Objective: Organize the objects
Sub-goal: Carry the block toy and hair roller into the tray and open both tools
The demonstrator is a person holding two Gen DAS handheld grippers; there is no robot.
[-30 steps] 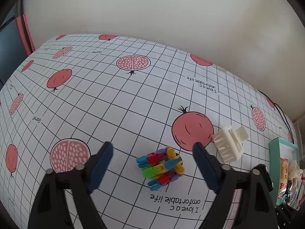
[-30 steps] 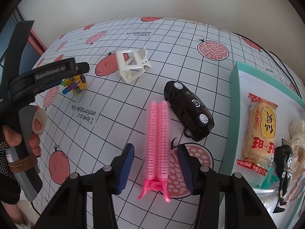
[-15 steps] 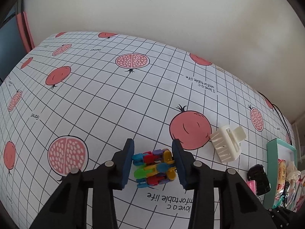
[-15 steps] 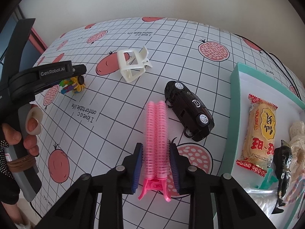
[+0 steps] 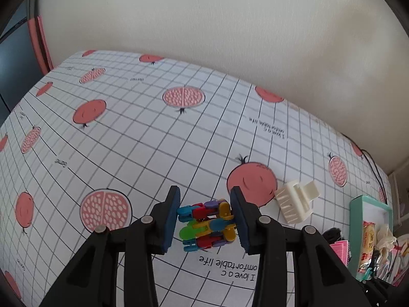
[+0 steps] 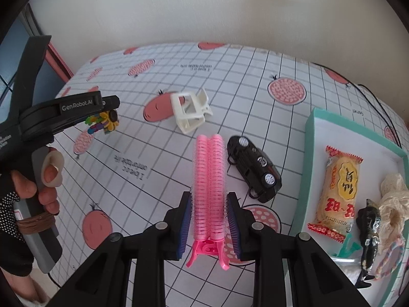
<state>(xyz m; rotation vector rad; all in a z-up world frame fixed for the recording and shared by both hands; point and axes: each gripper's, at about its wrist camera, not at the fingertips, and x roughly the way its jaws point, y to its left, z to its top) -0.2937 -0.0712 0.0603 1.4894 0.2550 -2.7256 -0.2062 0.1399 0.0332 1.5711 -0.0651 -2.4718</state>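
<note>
A bundle of small multicoloured clips (image 5: 206,225) hangs slightly above the pomegranate tablecloth, and my left gripper (image 5: 205,220) is shut on it. The right wrist view shows the same bundle (image 6: 102,122) under the left gripper's black fingers (image 6: 76,112). My right gripper (image 6: 208,220) is shut on a long pink roller hair clip (image 6: 209,184), whose far end points toward the wall. A white claw clip (image 6: 190,112) and a black toy car (image 6: 254,167) lie on the cloth. The teal tray (image 6: 310,153) sits at the right.
In the tray lie a snack packet (image 6: 338,192), a dark figurine (image 6: 369,232) and a crumpled pale wrapper (image 6: 393,199). A black cable (image 6: 370,97) runs along the table's far right. A person's hand (image 6: 38,192) holds the left gripper's handle. A wall stands behind the table.
Both grippers went from open to shut: the left on the coloured clip bundle, the right on the pink roller clip. Both have since lifted their loads off the cloth.
</note>
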